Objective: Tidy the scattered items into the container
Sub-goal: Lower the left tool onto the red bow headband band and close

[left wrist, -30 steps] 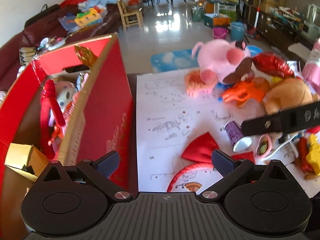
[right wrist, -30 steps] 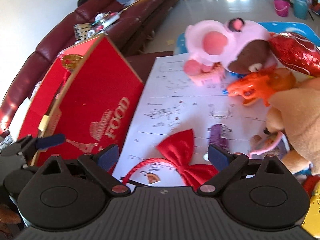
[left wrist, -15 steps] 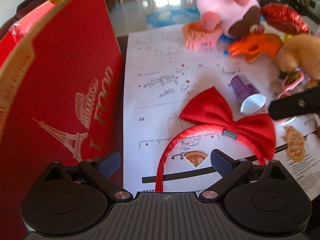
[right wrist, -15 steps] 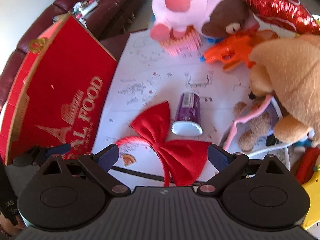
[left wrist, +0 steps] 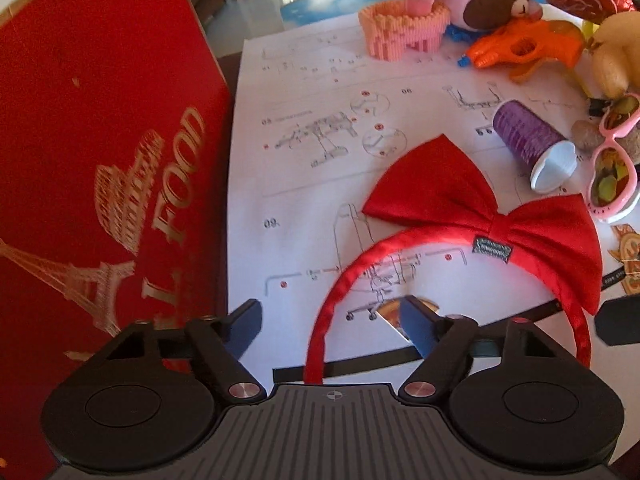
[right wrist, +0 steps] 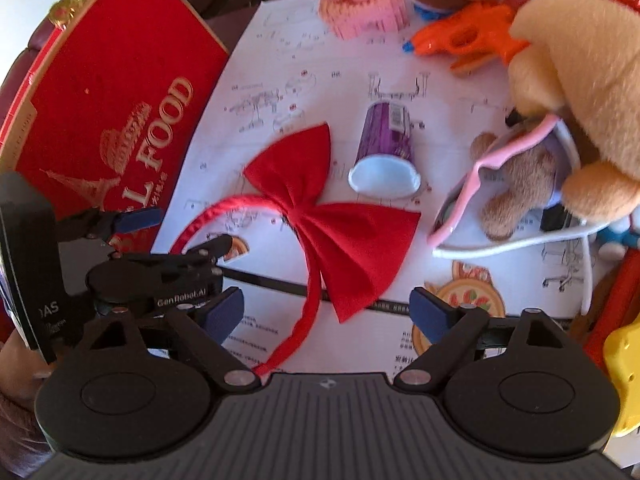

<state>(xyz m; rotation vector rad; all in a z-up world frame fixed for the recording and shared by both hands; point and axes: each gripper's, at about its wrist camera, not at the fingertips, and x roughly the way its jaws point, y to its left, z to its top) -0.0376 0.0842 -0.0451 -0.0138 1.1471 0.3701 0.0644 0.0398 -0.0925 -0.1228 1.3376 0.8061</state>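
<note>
The left gripper (left wrist: 332, 320) stands spread, one end of the single red bow headband (left wrist: 480, 224) passing between its fingers, which do not touch it. The right gripper (right wrist: 326, 312) is spread too, the band's other end between its fingers. The headband lies on one white instruction sheet (left wrist: 320, 92), just beside the one red box (left wrist: 100, 160). Farther out lie one purple cup (right wrist: 386, 136) on its side, one orange toy gun (left wrist: 524, 48) and one pink block basket (left wrist: 404, 28).
</note>
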